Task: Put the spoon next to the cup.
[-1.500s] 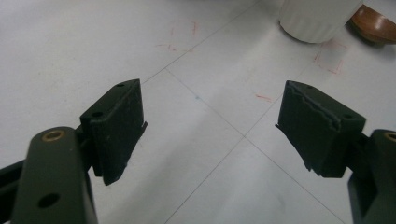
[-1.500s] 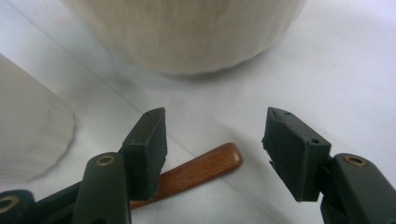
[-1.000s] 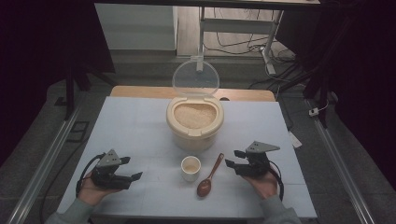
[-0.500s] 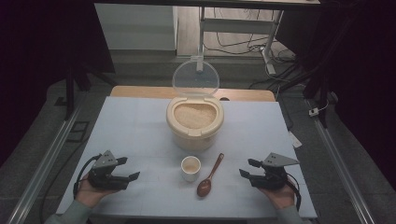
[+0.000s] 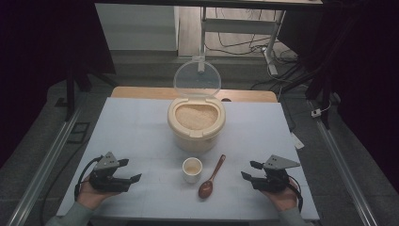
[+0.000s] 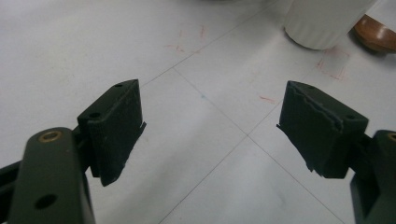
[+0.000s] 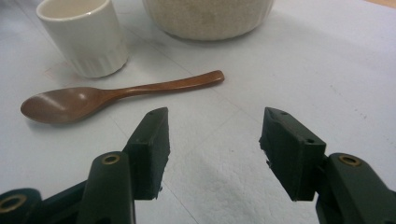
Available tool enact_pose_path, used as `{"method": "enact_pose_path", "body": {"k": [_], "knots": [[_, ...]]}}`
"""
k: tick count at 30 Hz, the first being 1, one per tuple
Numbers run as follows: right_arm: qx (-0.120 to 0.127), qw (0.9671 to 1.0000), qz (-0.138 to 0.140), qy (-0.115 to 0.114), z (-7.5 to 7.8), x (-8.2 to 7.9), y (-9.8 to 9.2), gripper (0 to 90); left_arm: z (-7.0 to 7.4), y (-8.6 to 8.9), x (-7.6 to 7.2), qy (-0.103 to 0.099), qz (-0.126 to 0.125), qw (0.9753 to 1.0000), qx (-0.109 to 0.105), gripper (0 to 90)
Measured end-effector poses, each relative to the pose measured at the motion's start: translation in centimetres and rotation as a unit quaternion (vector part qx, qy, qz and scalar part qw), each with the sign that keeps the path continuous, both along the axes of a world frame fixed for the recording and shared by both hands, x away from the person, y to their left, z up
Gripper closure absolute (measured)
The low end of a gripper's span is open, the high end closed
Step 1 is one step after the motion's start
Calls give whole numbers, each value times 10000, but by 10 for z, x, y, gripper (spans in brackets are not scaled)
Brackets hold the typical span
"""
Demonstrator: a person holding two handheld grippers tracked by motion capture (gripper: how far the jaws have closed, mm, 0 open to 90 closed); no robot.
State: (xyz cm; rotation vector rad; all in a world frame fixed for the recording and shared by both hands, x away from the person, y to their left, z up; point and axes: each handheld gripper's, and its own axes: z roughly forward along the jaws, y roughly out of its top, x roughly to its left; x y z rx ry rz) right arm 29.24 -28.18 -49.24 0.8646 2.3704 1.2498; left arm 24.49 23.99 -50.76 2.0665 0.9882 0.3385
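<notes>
Left hand-held gripper [image 5: 126, 176]: jaws apart, empty, at the desk's [image 5: 141, 127] near-left.
Cup [image 5: 192, 169]: centre, just left of spoon.
Spoon [image 5: 211, 177]: bowl near, handle angled away toward rice container [image 5: 196, 122]; path clear.
Right hand-held gripper [image 5: 250, 172]: jaws apart, empty, nearer the spoon, which lies to its left.

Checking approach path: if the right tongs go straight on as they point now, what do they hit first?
Probably the wooden spoon, lying across just beyond the open right tongs; its handle end sits nearest that line. Behind it stands the rice container. Depth is uncertain.
</notes>
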Motion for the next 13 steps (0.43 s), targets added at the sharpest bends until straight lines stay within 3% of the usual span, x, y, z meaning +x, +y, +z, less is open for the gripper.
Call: {"method": "enact_pose_path", "body": {"k": [13], "knots": [[12, 10000, 29, -74, 3, -1, -2, 419, -1, -1, 0, 37, -18, 10000, -3, 210]]}}
